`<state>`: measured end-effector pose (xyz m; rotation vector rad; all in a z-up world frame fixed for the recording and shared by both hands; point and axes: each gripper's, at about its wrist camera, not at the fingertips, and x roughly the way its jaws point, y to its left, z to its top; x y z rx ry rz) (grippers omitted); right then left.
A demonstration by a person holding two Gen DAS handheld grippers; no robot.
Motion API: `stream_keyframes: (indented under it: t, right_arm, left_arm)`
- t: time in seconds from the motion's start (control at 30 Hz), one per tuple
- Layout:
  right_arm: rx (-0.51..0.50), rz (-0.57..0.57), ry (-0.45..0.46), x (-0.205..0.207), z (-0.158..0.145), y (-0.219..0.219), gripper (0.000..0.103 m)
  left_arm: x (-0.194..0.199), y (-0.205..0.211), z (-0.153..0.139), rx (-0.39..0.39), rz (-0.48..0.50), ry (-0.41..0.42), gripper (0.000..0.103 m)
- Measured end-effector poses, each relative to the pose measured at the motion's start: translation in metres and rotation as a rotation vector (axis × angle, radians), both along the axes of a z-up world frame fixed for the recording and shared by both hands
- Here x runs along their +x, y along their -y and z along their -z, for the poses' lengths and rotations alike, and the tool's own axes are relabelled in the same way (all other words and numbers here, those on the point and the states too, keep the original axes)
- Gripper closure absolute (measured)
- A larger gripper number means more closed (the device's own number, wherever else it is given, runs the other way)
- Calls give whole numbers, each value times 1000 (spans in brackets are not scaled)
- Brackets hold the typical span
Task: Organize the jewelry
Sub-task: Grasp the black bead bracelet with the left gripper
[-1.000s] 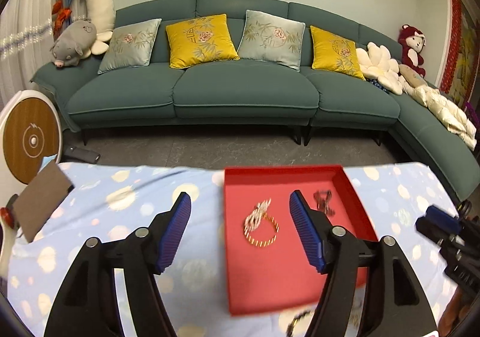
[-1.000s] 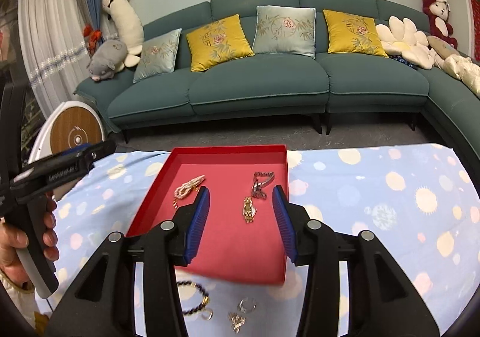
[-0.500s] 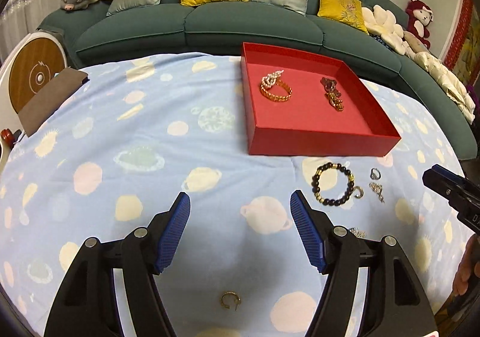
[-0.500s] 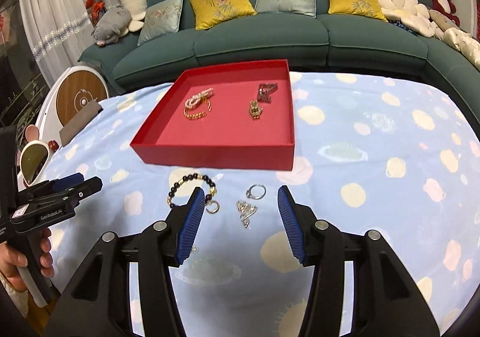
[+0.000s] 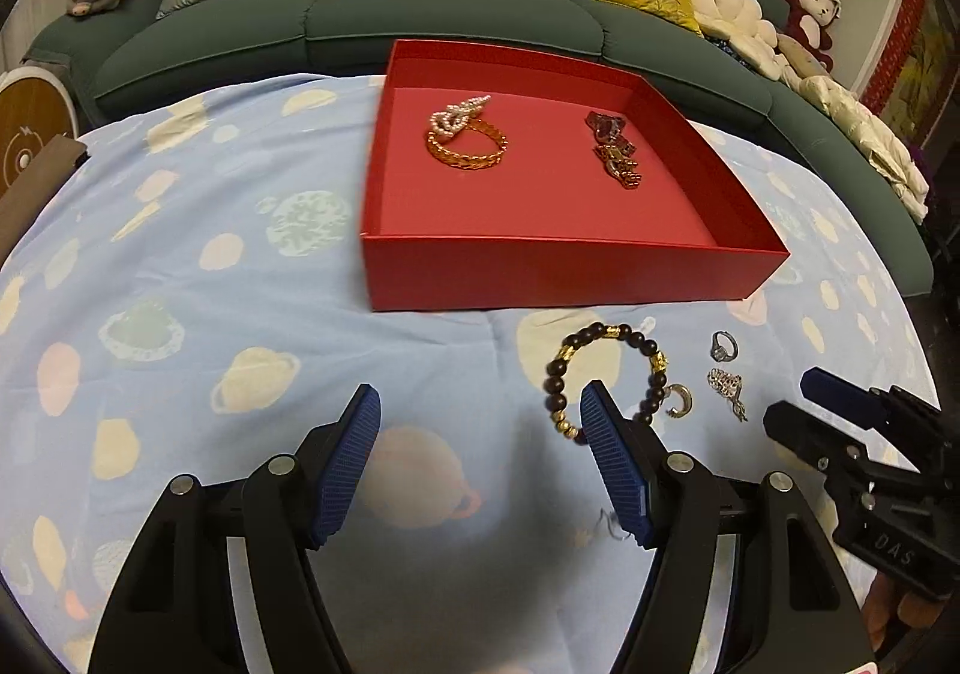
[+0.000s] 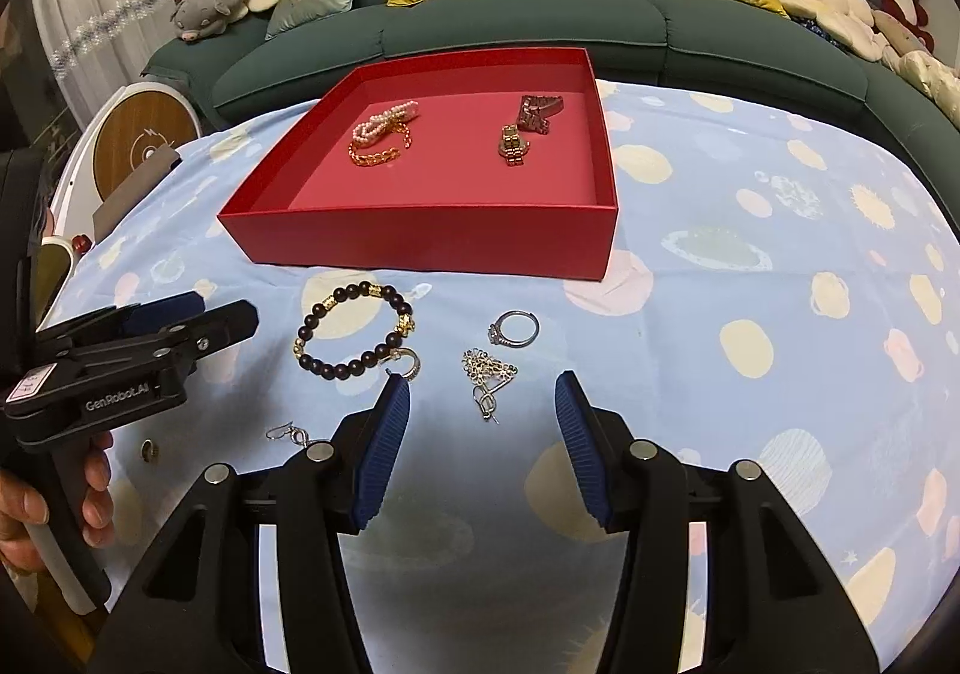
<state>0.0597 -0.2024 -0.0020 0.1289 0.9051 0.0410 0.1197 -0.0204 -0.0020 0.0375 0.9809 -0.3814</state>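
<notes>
A red tray [image 5: 570, 278] [image 6: 420, 242] on the blue spotted cloth holds a gold chain bracelet with pearls [image 5: 465, 137] [image 6: 381, 137] and a gold watch with a dark red piece [image 5: 615, 155] [image 6: 528, 128]. In front of it lie a dark bead bracelet [image 5: 606, 374] [image 6: 354, 329], a silver ring [image 5: 723, 345] [image 6: 513, 329], a small hoop earring [image 5: 681, 401] [image 6: 405, 362] and a silver chain piece [image 5: 729, 389] [image 6: 487, 377]. My left gripper [image 5: 480, 464] is open and empty, its right pad beside the bead bracelet. My right gripper [image 6: 483, 449] is open and empty, just behind the chain piece.
Two more small pieces lie at the near left in the right wrist view: a hook earring [image 6: 288, 434] and a stud [image 6: 149, 449]. A green sofa [image 6: 510, 20] with cushions runs behind the table. A round wooden-faced device [image 6: 138, 134] stands at the left.
Both grippers have pulled back from over the tray and dropped low over the cloth, then edged forward toward the loose jewelry. Both stayed open.
</notes>
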Motion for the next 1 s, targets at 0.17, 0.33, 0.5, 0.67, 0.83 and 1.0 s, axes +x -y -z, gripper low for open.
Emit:
stream_keyframes:
  t: [0.17,0.33,0.5,0.67,0.83,1.0]
  right_arm:
    - [-9,-14,-11,-2,6,2,54]
    - [3,-5,-22,0,11,9,54]
    - [1,-11,-32,-1,16,10,54]
    - [-1,-22,-40,-4,18,8,54]
    - [2,-29,-27,-6,14,6,54]
    - [-2,-49,-18,-6,11,-1,54]
  left_arm:
    - [15,22,14,31,6,-8,46]
    - [21,34,22,109,8,36,59]
    - [18,43,22,147,30,83,93]
    - [20,38,20,130,35,75,98]
    - [17,27,8,91,30,76,98]
    - [6,14,-14,44,38,100,98]
